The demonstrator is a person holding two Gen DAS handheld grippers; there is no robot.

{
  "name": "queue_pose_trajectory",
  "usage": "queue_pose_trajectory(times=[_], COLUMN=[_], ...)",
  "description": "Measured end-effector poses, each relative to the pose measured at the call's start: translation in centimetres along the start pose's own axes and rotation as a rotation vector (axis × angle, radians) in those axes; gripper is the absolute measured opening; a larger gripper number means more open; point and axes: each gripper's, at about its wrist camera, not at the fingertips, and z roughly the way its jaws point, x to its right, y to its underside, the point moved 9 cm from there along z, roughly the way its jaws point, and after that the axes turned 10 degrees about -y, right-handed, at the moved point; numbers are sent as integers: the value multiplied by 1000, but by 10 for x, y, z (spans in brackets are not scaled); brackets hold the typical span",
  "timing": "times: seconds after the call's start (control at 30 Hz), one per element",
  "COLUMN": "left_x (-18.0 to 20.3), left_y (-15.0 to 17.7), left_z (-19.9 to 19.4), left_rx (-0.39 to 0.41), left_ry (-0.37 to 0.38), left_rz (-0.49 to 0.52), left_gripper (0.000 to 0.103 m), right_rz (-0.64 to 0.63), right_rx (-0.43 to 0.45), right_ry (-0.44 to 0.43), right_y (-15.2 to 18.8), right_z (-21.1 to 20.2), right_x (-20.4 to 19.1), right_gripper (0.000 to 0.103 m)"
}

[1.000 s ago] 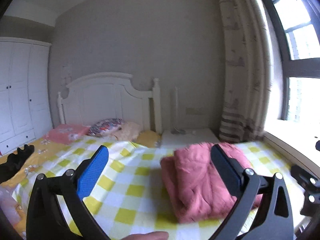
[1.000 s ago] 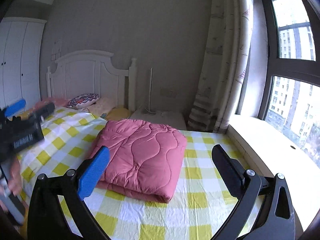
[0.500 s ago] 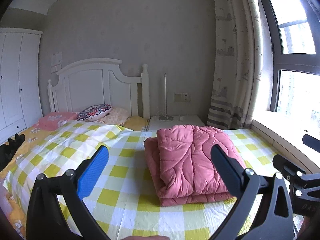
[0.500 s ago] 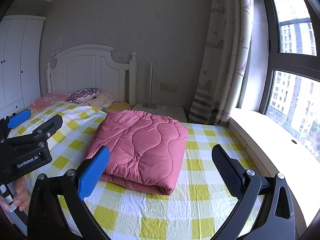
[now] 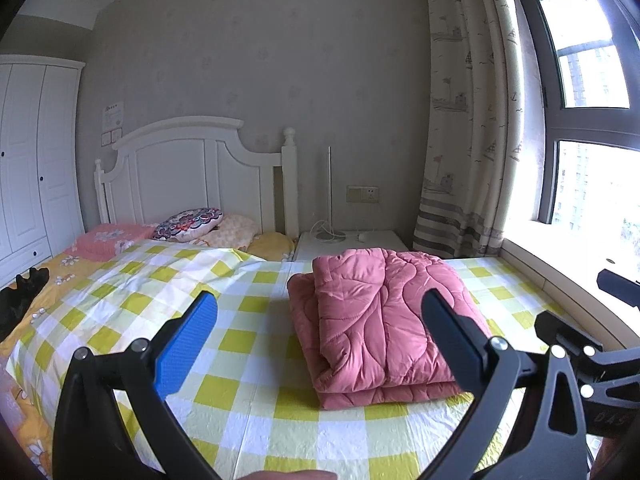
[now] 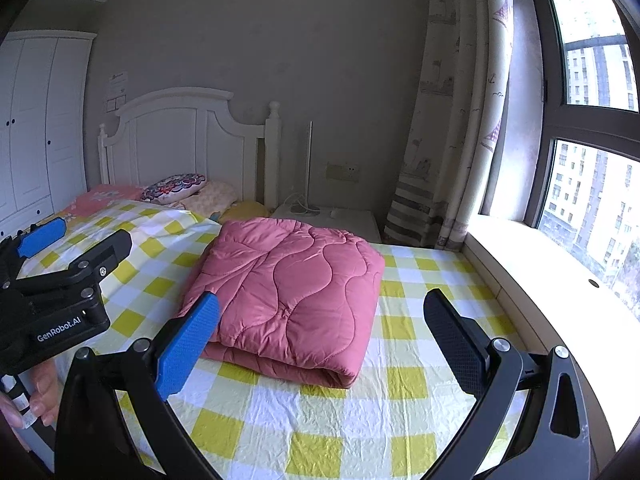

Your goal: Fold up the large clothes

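A pink quilted blanket (image 5: pixel 376 320) lies folded into a thick rectangle on the yellow-and-white checked bed sheet (image 5: pixel 240 336); it also shows in the right wrist view (image 6: pixel 292 288). My left gripper (image 5: pixel 320 316) is open and empty, held above the bed to the blanket's left and near side. My right gripper (image 6: pixel 320 312) is open and empty, held above the bed in front of the blanket. The left gripper also shows at the left of the right wrist view (image 6: pixel 72 248), open. Part of the right gripper's body (image 5: pixel 576 344) shows at the right of the left wrist view.
A white headboard (image 5: pixel 192 176) and several pillows (image 5: pixel 188 224) are at the far end. A white nightstand (image 5: pixel 352 240) with a thin lamp stands beside it. Curtain (image 5: pixel 460 120), window and sill (image 6: pixel 540 264) run along the right. A white wardrobe (image 5: pixel 32 160) and a black item (image 5: pixel 20 296) are at the left.
Both grippers have pulled back and steadied above the bed, still open. The left view has swung right and up, bringing the folded blanket more to its centre. The blanket has not moved.
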Motion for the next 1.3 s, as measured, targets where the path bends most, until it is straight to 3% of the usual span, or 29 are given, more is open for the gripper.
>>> queue_pose_trajectory(times=[0.97, 1.3], left_x=[1, 3], left_y=[1, 16], left_z=[-1, 13], left_rx=[-1, -3], left_ry=[-1, 14], left_rz=[4, 35], left_gripper=[101, 101], right_rz=[9, 35], right_rx=[-8, -75], right_ry=[-5, -32], right_y=[2, 28], right_z=[3, 38], right_x=[-5, 0], right_gripper=[98, 98])
